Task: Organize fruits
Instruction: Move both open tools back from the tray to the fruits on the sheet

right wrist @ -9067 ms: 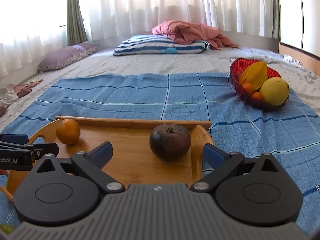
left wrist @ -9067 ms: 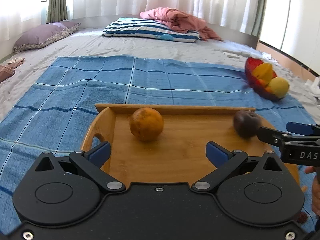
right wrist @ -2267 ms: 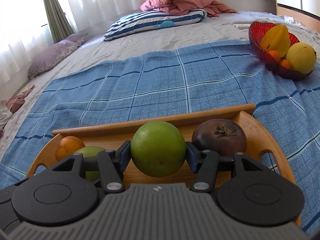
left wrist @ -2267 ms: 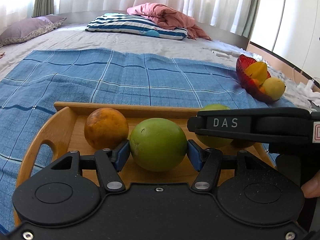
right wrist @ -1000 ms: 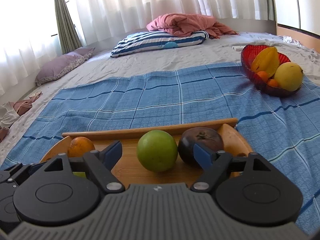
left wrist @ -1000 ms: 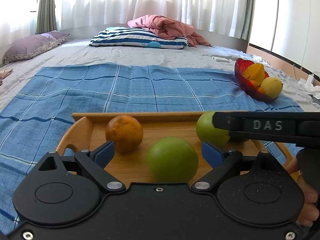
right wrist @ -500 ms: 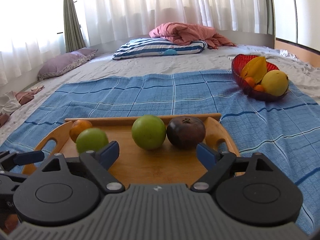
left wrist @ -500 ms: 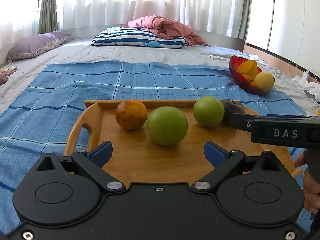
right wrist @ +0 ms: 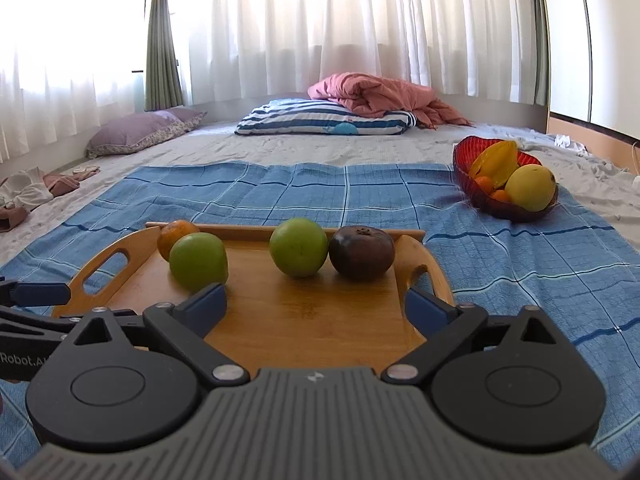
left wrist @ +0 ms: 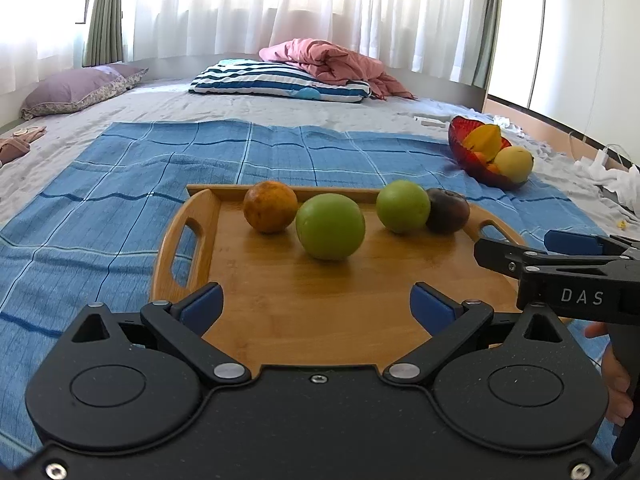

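On the wooden tray (left wrist: 280, 312) both green fruits (left wrist: 330, 227) sit released; left tongs (left wrist: 316, 306) and right tongs (right wrist: 316, 304) have just spread apart, empty.

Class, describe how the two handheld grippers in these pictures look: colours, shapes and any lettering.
The left gripper has a speckled black body with two round discs, silver screws, black linkage arms and blue finger pads. The right gripper is alike, with a ribbed grey centre. From the side, the right one reads "DAS" in white; the left shows "Robot.A", cut off.
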A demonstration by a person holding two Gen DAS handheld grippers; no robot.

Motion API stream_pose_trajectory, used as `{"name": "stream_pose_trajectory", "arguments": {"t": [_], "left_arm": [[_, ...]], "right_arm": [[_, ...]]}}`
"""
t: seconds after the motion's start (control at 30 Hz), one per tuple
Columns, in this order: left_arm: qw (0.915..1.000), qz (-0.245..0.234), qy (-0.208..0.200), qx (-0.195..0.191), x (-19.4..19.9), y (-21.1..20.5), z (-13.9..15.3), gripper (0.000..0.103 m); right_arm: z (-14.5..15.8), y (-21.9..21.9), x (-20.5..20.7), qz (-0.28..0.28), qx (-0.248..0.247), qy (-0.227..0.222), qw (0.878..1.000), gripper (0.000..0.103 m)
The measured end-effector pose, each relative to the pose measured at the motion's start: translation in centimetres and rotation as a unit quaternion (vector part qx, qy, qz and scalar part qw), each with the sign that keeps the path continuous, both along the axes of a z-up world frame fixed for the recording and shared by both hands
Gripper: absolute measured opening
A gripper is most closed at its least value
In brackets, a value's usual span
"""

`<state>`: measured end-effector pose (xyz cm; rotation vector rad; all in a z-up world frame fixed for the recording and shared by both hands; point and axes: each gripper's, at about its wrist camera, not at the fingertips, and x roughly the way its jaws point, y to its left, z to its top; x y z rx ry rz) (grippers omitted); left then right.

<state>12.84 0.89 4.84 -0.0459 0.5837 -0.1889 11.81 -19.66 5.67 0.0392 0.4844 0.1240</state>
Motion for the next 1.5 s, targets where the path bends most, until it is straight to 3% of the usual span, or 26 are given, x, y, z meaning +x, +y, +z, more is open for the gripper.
{"name": "stream_pose_trajectory", "arguments": {"t": [0.73, 1.5], "left_arm": [[0.9998, -0.021, -0.003, -0.006, -7.0, 0.0, -1.2, 0.103], [0.9995, -0.022, 0.022, -0.006, -11.1, -1.0, -3.5, 0.103]], "right_arm": [[-2.9, -1.2, -7.6, 0.003, -0.048, -0.038, 0.998, 0.103], [-6.4, 0.0, -11.7, 0.009, -0.094, -0.044, 0.995, 0.103]]}}
